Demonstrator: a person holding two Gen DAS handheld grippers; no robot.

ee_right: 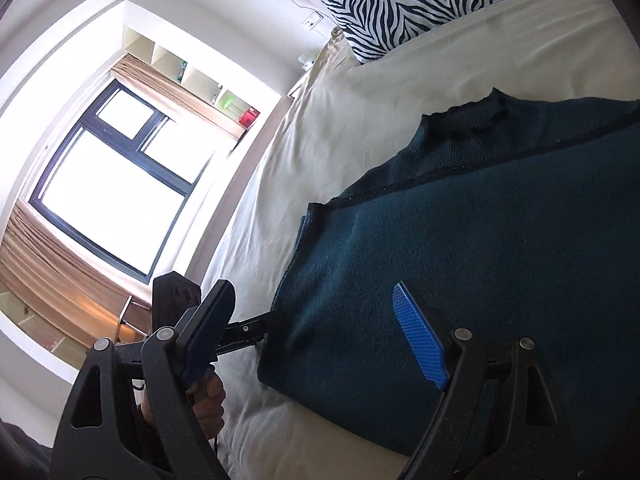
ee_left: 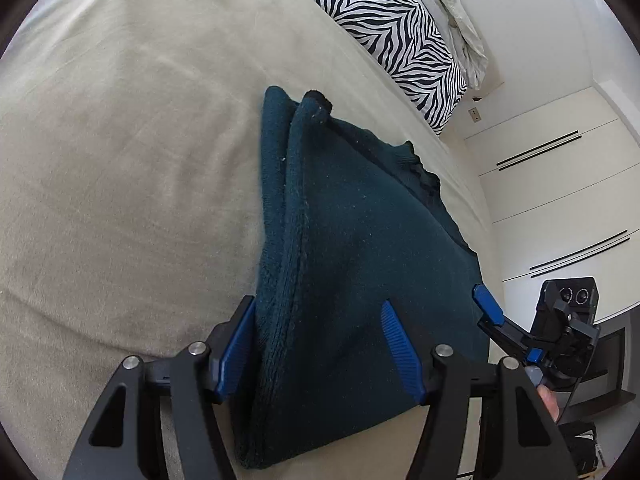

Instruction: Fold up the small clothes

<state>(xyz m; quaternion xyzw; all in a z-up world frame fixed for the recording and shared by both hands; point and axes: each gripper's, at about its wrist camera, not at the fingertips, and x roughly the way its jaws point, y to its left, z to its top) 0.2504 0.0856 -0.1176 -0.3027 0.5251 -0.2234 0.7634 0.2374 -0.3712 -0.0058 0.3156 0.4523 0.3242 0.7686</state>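
A dark teal knit sweater [ee_left: 360,264] lies folded on the beige bed [ee_left: 120,160]. My left gripper [ee_left: 316,344] is open, its blue fingers on either side of the sweater's near corner, the fabric between them. In the right wrist view the sweater [ee_right: 460,260] fills the right half, its collar at the far end. My right gripper [ee_right: 316,328] is open over the sweater's near edge, one blue finger above the fabric. It also shows in the left wrist view [ee_left: 496,316] at the sweater's right corner. The left gripper's tip touches the sweater's left edge in the right wrist view [ee_right: 256,330].
A zebra-print pillow [ee_left: 396,36] lies at the head of the bed, also in the right wrist view [ee_right: 420,4]. White wardrobe doors [ee_left: 560,200] stand beyond the bed's right edge. A bright window [ee_right: 116,188] with curtains is at left.
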